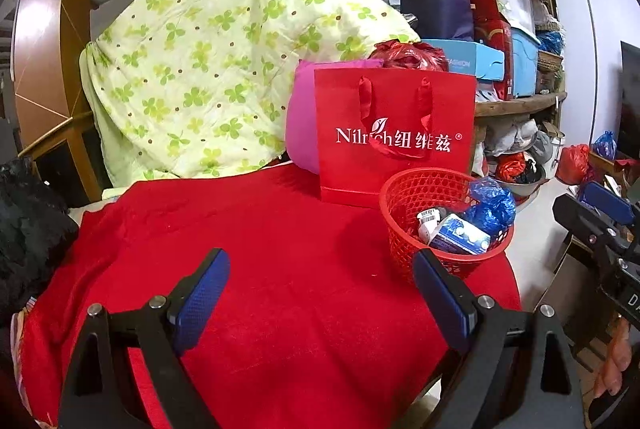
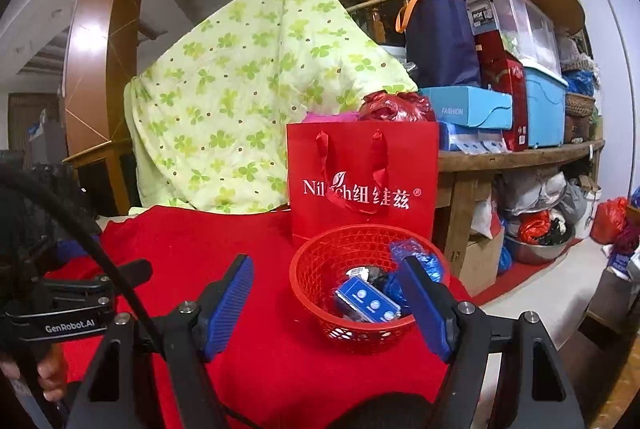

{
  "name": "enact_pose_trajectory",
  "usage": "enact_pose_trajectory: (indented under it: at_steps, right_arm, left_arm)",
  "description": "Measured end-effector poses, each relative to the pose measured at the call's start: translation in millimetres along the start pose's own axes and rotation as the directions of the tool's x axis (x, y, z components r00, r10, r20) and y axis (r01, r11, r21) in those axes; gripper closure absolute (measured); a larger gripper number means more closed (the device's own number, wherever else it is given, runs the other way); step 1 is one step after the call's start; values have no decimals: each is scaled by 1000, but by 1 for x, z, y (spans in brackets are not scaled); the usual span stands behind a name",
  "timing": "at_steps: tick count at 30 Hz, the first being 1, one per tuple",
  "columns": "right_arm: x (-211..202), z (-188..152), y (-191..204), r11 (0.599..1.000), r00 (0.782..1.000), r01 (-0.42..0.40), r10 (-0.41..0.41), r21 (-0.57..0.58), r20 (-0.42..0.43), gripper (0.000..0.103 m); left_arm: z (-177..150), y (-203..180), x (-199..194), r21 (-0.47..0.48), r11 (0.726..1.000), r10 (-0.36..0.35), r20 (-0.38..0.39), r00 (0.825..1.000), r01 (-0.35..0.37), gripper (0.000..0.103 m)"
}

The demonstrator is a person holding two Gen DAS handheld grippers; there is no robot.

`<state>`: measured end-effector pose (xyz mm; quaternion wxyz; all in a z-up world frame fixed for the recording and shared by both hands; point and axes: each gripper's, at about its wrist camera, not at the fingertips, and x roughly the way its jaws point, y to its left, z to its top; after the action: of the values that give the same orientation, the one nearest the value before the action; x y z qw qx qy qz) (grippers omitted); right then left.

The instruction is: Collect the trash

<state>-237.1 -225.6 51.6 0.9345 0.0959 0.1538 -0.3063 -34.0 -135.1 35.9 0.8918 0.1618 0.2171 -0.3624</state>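
Trash sits in the red basket (image 2: pixel 352 293) at the right edge of the surface (image 1: pixel 260 269): blue-and-white box (image 2: pixel 368 299) on top, crumpled blue plastic (image 1: pixel 492 205) against the far-right wall, small white labelled item (image 1: pixel 430 219) underneath. No loose trash visible on the red cloth itself. Looks like collection is mostly done, or the basket is the next thing to handle; can't tell which from here.

Right gripper (image 2: pixel 332 301) hangs over the basket's near rim, fingers wide apart, holding nothing; right finger overlaps the blue plastic in view, contact unclear. Left gripper (image 1: pixel 320 293) hovers over bare cloth left of the basket, fingers also apart, empty.

If lifting the basket: pinch the rim wall, not the mesh bottom; thin plastic likely flexes, so grip low on the rim and keep level or the box slides out. If adding more: drop from directly above centre, basket is near the edge and light.

Red paper bag (image 2: pixel 362 185) stands upright just behind the basket, easy to knock. Green patterned quilt (image 1: pixel 220 49) behind, cluttered shelf (image 2: pixel 520 153) right.
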Motion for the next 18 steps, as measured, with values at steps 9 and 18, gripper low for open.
enact_pose_trajectory:
  at_steps: [9, 18]
  right_arm:
    - [-16, 6, -11, 1000, 1000, 22, -22, 8, -9, 25]
    - [-21, 9, -17, 999, 1000, 27, -27, 22, -7, 25]
  left_arm:
    - [3, -12, -13, 22, 1000, 3, -5, 1000, -3, 7]
    - [7, -16, -26, 4, 1000, 12, -16, 1000, -12, 7]
